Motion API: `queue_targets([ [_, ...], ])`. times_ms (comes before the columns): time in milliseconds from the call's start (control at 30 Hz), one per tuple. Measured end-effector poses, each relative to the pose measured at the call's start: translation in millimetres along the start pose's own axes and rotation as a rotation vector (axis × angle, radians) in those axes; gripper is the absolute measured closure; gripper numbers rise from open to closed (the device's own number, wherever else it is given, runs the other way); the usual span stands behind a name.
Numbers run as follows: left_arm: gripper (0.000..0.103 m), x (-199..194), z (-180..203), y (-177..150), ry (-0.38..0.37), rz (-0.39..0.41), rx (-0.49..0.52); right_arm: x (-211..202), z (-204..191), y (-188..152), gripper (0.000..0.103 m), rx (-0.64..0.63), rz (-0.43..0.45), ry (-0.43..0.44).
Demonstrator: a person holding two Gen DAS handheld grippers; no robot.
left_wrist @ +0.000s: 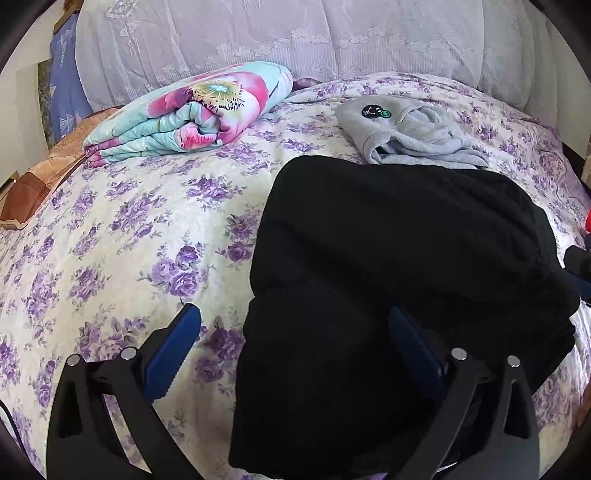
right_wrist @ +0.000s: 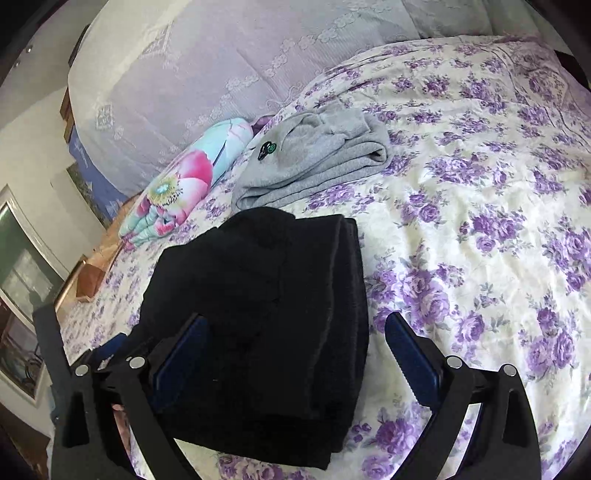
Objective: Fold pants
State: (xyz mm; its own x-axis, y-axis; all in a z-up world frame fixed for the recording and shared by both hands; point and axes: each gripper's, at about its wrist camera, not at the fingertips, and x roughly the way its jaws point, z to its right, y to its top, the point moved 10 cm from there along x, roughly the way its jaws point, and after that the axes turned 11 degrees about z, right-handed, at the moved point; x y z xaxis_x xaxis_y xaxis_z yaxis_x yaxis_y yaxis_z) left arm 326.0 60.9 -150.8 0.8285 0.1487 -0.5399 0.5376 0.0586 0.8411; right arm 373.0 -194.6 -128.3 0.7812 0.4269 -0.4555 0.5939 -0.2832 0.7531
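1. Here the bed (left_wrist: pixel 122 236), with its cover of purple flowers, fills both views; it carries everything.
2. At 12 o'clock in the left wrist view stands a big pale headboard cushion (left_wrist: pixel 258 33), and at 10 o'clock lies a folded flowery quilt (left_wrist: pixel 192 114).
3. The black pants (left_wrist: pixel 399 258) lie on the bed at the centre, going toward 5 o'clock, in a thick compact bundle. In the right wrist view several layers show at its right edge, so I judge the folding as almost done or done; perhaps only a little smoothing or putting aside is left.
4. The cloth looks fleecy, soft and heavy, with rounded folds and no loose leg hanging out.
5. A grey folded garment (left_wrist: pixel 406 129) rests just behind the pants, at 1 o'clock.
6. The left hand-held gripper (left_wrist: pixel 295 354) is released, its jaws wide over the near left corner of the pants.
7. The right hand-held gripper (right_wrist: pixel 295 354) is also released, spread around the near end; nothing is clamped.
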Motion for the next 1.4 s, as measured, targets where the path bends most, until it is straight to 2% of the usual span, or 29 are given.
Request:
queue_targets([
  [133, 0.004, -4, -1, 1, 0.008, 0.011, 0.003, 0, 12, -7, 0.006, 0.089, -0.045, 0.013],
  [233, 0.004, -8, 0, 2, 0.008, 0.017, 0.007, 3, 10, -11, 0.006, 0.092, -0.065, 0.024],
  [333, 0.005, -11, 4, 1, -0.022, 0.014, 0.0, 6, 5, -13, 0.006, 0.085, -0.08, 0.035],
  [433, 0.005, -11, 9, -2, -0.118, -0.018, -0.05, 10, 5, -13, 0.006, 0.101, -0.095, 0.053],
  [600, 0.004, 14, 5, -19, -0.334, -0.178, -0.279, 25, 9, -10, 0.004, 0.176, -0.145, 0.088],
  [700, 0.005, 20, 10, -17, -0.344, -0.191, -0.28, 37, 3, -10, 0.006, 0.14, -0.142, 0.094],
  [733, 0.006, 19, 17, -17, -0.357, -0.194, -0.268, 39, -1, -11, 0.01, 0.12, -0.146, 0.095],
  [767, 0.012, 16, 23, -17, -0.359, -0.19, -0.248, 40, -4, -13, 0.03, 0.097, -0.153, 0.093],
  [800, 0.018, 14, 26, -16, -0.344, -0.176, -0.222, 39, -3, -13, 0.042, 0.084, -0.144, 0.082],
  [867, 0.046, 7, 30, -9, -0.332, -0.144, -0.188, 35, -7, -13, 0.06, 0.103, -0.141, 0.129],
  [900, 0.059, 4, 29, -4, -0.327, -0.13, -0.178, 31, -8, -9, 0.066, 0.113, -0.129, 0.144],
  [933, 0.072, 1, 29, 2, -0.318, -0.11, -0.167, 28, -11, -5, 0.067, 0.105, -0.113, 0.152],
  [1033, 0.081, -10, 37, 31, -0.309, -0.036, -0.116, 16, -31, 14, 0.071, -0.013, -0.062, 0.154],
  [1167, 0.082, -17, 54, 80, -0.323, 0.052, -0.055, 2, -45, 56, 0.073, -0.1, 0.008, 0.15],
  [1300, 0.082, -9, 72, 151, -0.32, 0.156, -0.01, 3, -41, 132, 0.073, -0.112, 0.109, 0.13],
  [1400, 0.082, 11, 90, 210, -0.288, 0.227, 0.032, 21, -37, 190, 0.073, -0.12, 0.172, 0.108],
])
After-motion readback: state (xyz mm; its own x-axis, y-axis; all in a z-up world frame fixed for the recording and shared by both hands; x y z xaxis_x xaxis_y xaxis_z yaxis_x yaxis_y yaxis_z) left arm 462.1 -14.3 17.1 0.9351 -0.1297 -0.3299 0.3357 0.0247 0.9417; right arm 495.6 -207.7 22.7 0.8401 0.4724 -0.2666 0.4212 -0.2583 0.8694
